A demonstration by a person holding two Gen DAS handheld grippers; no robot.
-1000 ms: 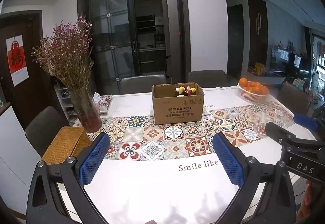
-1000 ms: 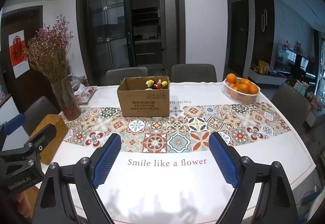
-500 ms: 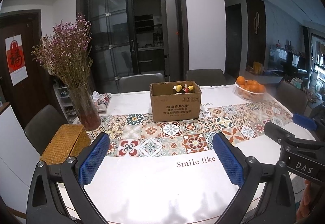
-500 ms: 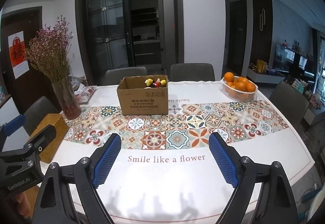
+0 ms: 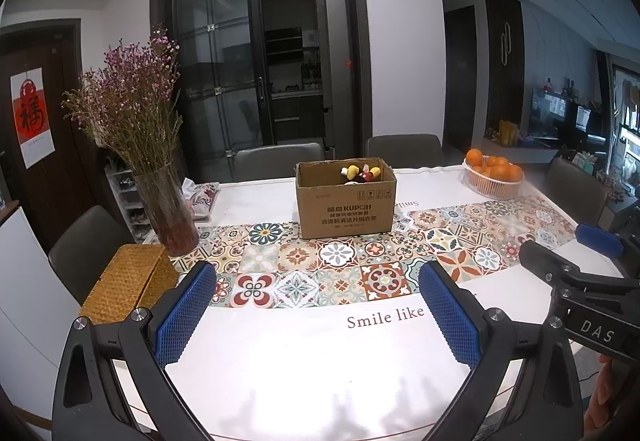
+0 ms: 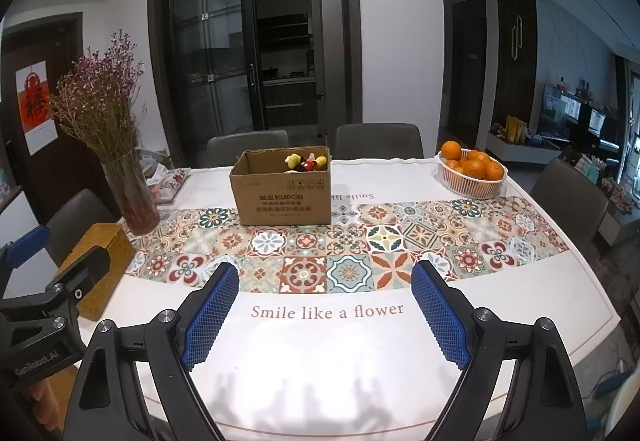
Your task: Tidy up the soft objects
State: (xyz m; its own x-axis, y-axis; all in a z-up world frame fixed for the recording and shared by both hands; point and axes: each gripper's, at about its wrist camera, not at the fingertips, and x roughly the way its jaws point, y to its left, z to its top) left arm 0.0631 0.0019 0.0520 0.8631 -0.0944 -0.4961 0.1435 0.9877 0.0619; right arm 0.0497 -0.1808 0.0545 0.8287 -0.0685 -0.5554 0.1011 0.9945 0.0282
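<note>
A cardboard box (image 5: 346, 207) (image 6: 282, 195) stands on the patterned runner in the middle of the table. Soft toys (image 5: 358, 173) (image 6: 306, 162) in yellow, red and black poke out of its open top. My left gripper (image 5: 318, 279) hovers open over the near white part of the table, well short of the box, nothing between its blue pads. My right gripper (image 6: 325, 279) is also open and empty, equally far from the box. Each gripper shows at the side of the other's view.
A glass vase of dried purple flowers (image 5: 166, 209) (image 6: 130, 197) stands at the left, a woven box (image 5: 128, 283) before it. A white basket of oranges (image 5: 494, 177) (image 6: 472, 171) sits at the far right. Chairs ring the table (image 6: 320, 353).
Both views have shifted slightly back and up from the table, so the box sits a little farther off. Both grippers stay open and empty.
</note>
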